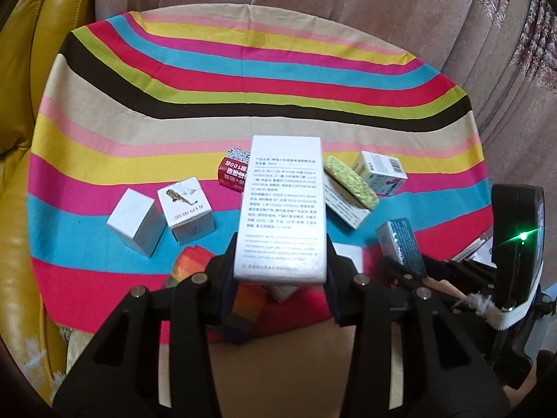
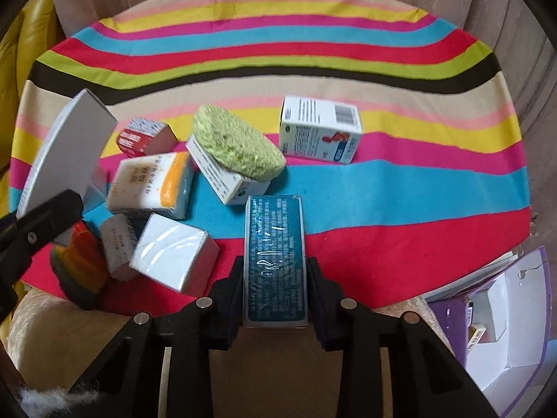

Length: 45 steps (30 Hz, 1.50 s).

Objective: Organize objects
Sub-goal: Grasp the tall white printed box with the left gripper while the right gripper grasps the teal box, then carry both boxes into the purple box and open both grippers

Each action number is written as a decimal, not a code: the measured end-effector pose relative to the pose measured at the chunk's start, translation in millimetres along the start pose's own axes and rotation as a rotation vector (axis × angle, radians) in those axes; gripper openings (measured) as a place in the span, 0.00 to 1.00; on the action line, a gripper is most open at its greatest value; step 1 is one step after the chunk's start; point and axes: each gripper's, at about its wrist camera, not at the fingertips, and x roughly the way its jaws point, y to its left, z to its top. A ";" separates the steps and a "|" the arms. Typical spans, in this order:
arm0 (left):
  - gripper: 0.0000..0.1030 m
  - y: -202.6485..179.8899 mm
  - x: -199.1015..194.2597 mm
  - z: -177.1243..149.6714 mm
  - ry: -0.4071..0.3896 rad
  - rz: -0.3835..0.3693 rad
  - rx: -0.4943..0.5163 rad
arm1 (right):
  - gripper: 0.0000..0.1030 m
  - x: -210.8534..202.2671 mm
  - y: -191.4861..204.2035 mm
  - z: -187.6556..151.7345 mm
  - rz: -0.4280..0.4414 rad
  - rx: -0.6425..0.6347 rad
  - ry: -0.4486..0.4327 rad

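Left gripper (image 1: 280, 261): fingers clamped on tall white box (image 1: 283, 205), printed text face up, lifted above striped worktop (image 1: 243, 80). Right gripper (image 2: 275, 292): fingers closed on teal box (image 2: 275, 257), held lengthwise.

Landmark: green sponge (image 2: 236, 146), resting atop tilted white carton (image 2: 222, 177). Barcode box (image 2: 320, 129) right of sponge; red box (image 2: 146, 137) and orange-white box (image 2: 153, 184) left of sponge.

Left view only: two white cubes (image 1: 160, 216) far left of sponge. Right view only: open purple box (image 2: 501, 317) off worktop, far right of sponge.
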 end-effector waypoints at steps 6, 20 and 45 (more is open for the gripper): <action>0.44 -12.8 -14.9 -13.4 -0.002 -0.001 0.000 | 0.33 -18.6 -11.7 -7.6 0.005 0.025 -0.036; 0.44 -69.5 -28.6 -40.6 0.036 -0.055 0.076 | 0.33 -57.6 -49.3 -46.1 0.009 0.111 -0.074; 0.44 -189.2 -18.1 -70.0 0.116 -0.195 0.268 | 0.33 -97.3 -165.2 -105.0 -0.151 0.257 -0.109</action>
